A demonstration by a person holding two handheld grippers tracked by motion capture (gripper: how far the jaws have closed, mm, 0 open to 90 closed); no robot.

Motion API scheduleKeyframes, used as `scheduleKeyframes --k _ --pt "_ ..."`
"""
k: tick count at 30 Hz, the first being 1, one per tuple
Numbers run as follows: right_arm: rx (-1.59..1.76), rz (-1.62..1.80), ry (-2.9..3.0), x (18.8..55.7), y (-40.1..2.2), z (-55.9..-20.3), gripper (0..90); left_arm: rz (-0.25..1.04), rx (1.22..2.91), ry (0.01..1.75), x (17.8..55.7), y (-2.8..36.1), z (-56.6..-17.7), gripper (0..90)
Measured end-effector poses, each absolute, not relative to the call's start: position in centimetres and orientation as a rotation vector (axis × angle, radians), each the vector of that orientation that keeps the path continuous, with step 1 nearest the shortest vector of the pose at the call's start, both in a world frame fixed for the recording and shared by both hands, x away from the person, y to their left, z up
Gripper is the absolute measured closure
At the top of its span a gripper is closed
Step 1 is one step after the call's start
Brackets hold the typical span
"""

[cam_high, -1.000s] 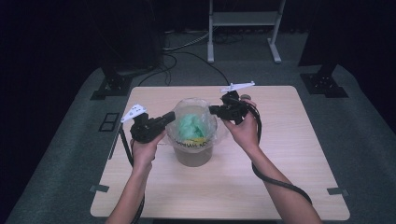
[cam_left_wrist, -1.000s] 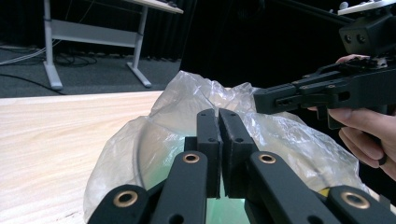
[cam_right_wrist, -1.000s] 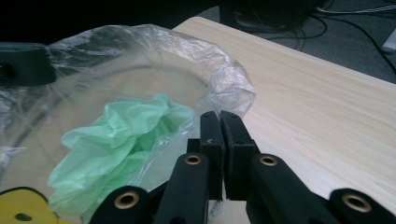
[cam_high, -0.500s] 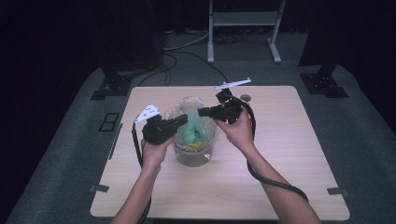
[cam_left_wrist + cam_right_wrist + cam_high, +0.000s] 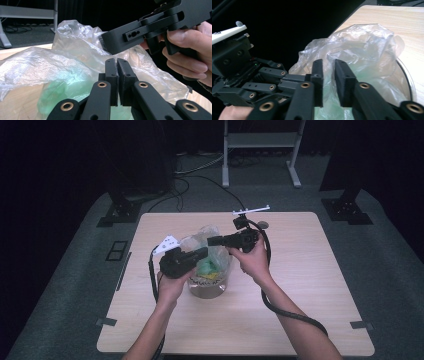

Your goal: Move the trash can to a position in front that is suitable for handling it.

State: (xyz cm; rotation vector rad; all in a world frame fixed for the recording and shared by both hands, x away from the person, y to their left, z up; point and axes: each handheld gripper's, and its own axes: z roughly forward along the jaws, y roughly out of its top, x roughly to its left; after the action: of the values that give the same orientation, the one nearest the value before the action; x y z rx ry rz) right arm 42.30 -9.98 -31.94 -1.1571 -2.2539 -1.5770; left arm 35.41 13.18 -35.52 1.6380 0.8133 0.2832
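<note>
Left tool (image 5: 117, 62) was seen with jaws pressed together; thin bag film appeared pinched between them, though the nip itself could not be made out clearly. Right tool (image 5: 329, 65) was seen with jaws slightly apart, having just been opening; a fold of the clear plastic bag (image 5: 210, 245) lay in the gap, with no pad pressed on it. Compared with a second ago, the left tool (image 5: 200, 253) had been shifted inward from the bowl's left side to over the bag, and the right tool (image 5: 212, 241) had been brought in above the bag top, so both now met over it. The bag was found sitting in the clear bowl (image 5: 206, 287) near the middle of the desk (image 5: 300, 320), with green contents (image 5: 65, 95) inside. It was judged that the right side's grip was being released or re-taken while the left side held the film, so the bag was probably being worked open or adjusted, unfinished.
</note>
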Motion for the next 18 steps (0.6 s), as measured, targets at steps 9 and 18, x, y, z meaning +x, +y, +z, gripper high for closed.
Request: scheduleKeyframes --k 9,18 --pt "-1.145 -1.613 -2.232 42.3 -9.7 -31.7 64.4 0.284 1.646 0.808 35.4 12.8 -35.4 87.5" --pt "-1.178 -1.551 -2.338 42.1 -8.6 -31.8 77.3 0.292 1.663 0.794 35.3 12.5 -35.2 85.3"
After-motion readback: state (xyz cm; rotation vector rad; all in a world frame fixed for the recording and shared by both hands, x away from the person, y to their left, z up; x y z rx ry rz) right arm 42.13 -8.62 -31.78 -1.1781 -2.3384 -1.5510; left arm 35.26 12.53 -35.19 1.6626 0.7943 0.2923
